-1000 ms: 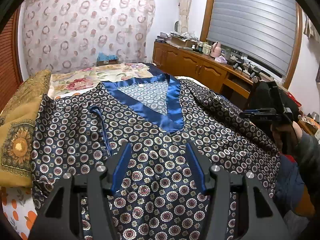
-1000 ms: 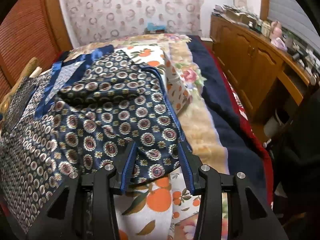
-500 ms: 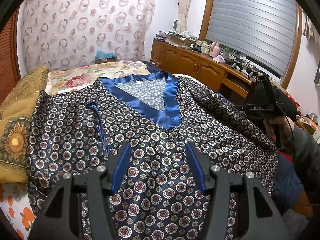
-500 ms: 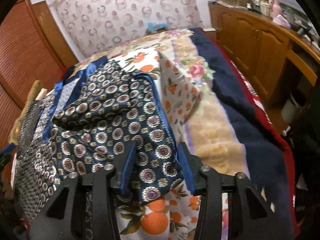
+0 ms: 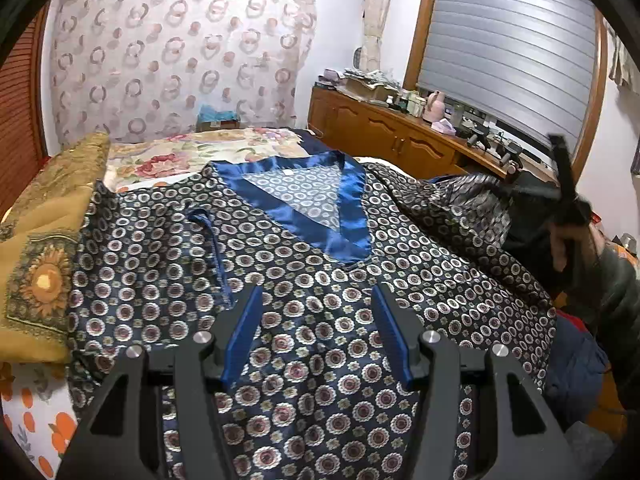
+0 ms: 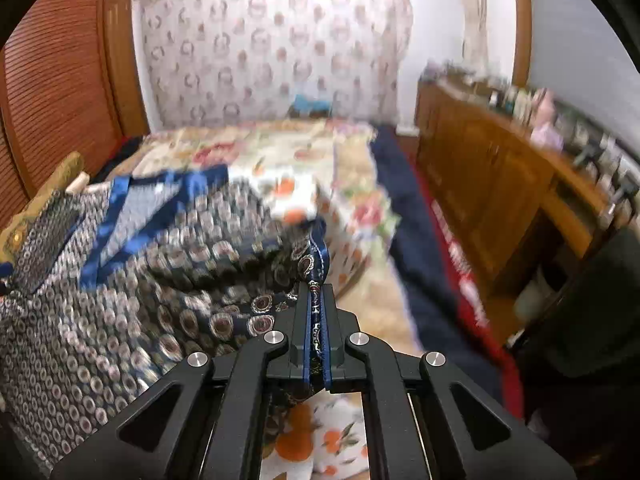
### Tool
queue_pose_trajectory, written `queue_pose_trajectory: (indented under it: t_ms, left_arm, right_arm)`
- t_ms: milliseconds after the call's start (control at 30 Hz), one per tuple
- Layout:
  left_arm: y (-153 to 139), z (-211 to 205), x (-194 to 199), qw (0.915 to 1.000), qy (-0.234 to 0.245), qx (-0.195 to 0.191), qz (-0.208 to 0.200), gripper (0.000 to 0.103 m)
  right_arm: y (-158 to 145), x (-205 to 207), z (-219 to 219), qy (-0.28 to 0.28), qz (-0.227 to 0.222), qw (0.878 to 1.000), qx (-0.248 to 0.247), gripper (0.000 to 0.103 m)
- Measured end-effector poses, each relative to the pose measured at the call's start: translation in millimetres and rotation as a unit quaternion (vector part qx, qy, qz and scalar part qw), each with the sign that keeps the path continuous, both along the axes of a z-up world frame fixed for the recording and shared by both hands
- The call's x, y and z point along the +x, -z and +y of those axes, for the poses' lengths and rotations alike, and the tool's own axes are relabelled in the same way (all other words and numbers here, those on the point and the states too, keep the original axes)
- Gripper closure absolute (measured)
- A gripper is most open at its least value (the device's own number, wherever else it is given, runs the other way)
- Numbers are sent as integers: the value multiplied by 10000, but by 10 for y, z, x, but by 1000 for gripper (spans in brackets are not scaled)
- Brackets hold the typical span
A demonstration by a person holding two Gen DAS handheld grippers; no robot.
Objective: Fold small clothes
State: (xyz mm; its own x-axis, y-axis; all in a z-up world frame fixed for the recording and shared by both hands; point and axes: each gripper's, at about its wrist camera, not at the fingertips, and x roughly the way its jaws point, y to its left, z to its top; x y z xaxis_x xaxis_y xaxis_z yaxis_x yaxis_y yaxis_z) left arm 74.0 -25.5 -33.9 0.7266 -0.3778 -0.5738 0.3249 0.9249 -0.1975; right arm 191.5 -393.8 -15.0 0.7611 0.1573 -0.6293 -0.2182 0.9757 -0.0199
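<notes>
Shirt [image 5: 304, 248] spreads beneath the parted left claw [image 5: 316, 336]; right claw [image 6: 316, 320] pinches its sleeve edge.

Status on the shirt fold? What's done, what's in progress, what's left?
Done: the shirt lies spread front-up on the bed, collar at the far end. In hand: the right claw is shut on the sleeve hem, with that sleeve raised off the bed. The left claw is open above the shirt's middle. Left: no fold is laid yet, so both sleeves and the body.
</notes>
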Motion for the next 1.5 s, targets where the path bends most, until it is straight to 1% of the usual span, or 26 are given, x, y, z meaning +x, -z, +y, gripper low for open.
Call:
queue_pose_trajectory:
  t_ms: [100, 200, 267, 367, 400, 467, 533, 600, 667, 767, 800, 867, 967, 1067, 1167, 1233, 1333, 1367, 1400, 1467, 1500]
  left_arm:
    - [-17, 77, -37, 10000, -64, -24, -41, 47]
    - [-36, 160, -83, 9998, -144, -50, -85, 47]
    - [-47, 207, -99, 9997, -205, -66, -109, 47]
    - [-85, 277, -133, 9995, -277, -91, -153, 47]
    - [-100, 298, -147, 9994, -302, -91, -173, 47]
    - [-128, 322, -169, 9992, -337, -94, -199, 47]
    - [-151, 338, -182, 9991, -355, -97, -218, 47]
    - [-158, 356, -195, 9990, -361, -92, -232, 47]
    - [-152, 358, -190, 9990, -370, -95, -225, 47]
    - [-132, 354, -176, 9990, -379, -120, -208, 47]
    - [-125, 358, -176, 9990, -378, -124, -200, 47]
    - [-106, 346, -162, 9990, -378, -131, -182, 47]
    - [-76, 319, -144, 9992, -354, -131, -153, 47]
    - [-46, 302, -119, 9993, -343, -127, -108, 47]
    - [-29, 285, -102, 9994, -331, -97, -84, 47]
    - [-21, 273, -92, 9994, -329, -80, -83, 47]
    - [-1, 294, -76, 9993, -357, -79, -66, 47]
    - [8, 301, -70, 9993, -367, -77, -60, 47]
    - [17, 306, -64, 9992, -381, -71, -53, 47]
    - [36, 327, -72, 9992, -397, -70, -36, 47]
    - [45, 340, -72, 9991, -406, -68, -28, 47]
  right_arm:
    - [-339, -52, 75, 76, -441, 9990, -89, 102]
    - [-593, -65, 239, -102, -713, 9974, -95, 102]
    - [-706, -61, 427, -349, -793, 9962, -103, 102]
    - [-829, -97, 871, -917, -834, 9923, -53, 102]
    - [-831, -133, 1054, -1202, -780, 9897, 43, 102]
    - [-776, -171, 1321, -1598, -598, 9853, 120, 100]
    - [-645, -192, 1565, -1995, -257, 9795, 152, 91]
    - [-516, -222, 1703, -2090, -140, 9778, -24, 76]
    - [-423, -209, 1711, -2128, -72, 9770, -132, 68]
    - [-326, -94, 1531, -1842, 19, 9828, -147, 63]
    - [-288, -26, 1407, -1711, 63, 9851, -128, 63]
    - [-204, 60, 1287, -1495, 90, 9884, -252, 63]
    - [63, 304, 1055, -1114, 509, 9922, -241, 63]
    - [295, 498, 957, -867, 789, 9928, -243, 63]
    - [490, 749, 853, -452, 1096, 9928, -166, 63]
    - [532, 849, 796, -297, 1197, 9924, 15, 63]
    - [534, 993, 777, -252, 1269, 9912, 276, 63]
    - [528, 1045, 792, -297, 1280, 9908, 337, 67]
    - [523, 1073, 823, -364, 1281, 9904, 381, 79]
    - [501, 1137, 884, -519, 1271, 9899, 346, 98]
    - [468, 1166, 922, -586, 1167, 9911, 260, 100]
